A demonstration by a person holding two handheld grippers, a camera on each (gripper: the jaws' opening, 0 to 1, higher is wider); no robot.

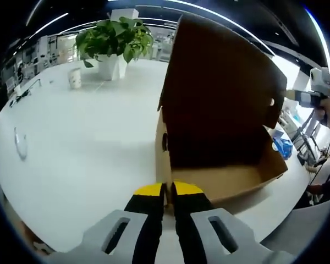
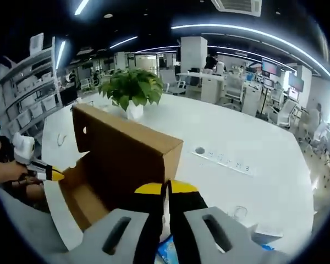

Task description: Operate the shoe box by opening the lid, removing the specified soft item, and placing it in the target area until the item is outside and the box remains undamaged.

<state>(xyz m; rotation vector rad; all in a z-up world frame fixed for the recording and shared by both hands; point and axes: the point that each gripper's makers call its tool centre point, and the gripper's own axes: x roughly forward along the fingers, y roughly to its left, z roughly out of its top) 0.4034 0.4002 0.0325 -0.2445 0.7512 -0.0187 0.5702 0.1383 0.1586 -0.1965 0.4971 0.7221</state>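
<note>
A brown cardboard shoe box point(image 1: 231, 179) stands open on the white table point(image 1: 88, 143), its lid point(image 1: 220, 82) raised nearly upright. My left gripper point(image 1: 168, 190) is shut on the near end wall of the box, the cardboard edge pinched between its yellow tips. My right gripper point(image 2: 166, 188) is shut on the free edge of the lid point(image 2: 126, 148). It also appears by the lid's corner as the right gripper point(image 1: 308, 99). The left gripper point(image 2: 50, 175) shows at the box's far end point(image 2: 77, 192). A blue soft packet point(image 1: 280, 146) lies on the table beside the box. The box floor looks bare.
A potted green plant point(image 1: 115, 38) and a white cup point(image 1: 75, 77) stand farther along the table. A socket strip point(image 2: 225, 159) and a clear glass point(image 2: 239, 212) lie on the table's other side. A person point(image 2: 5, 165) stands at the box's far end. Office desks fill the background.
</note>
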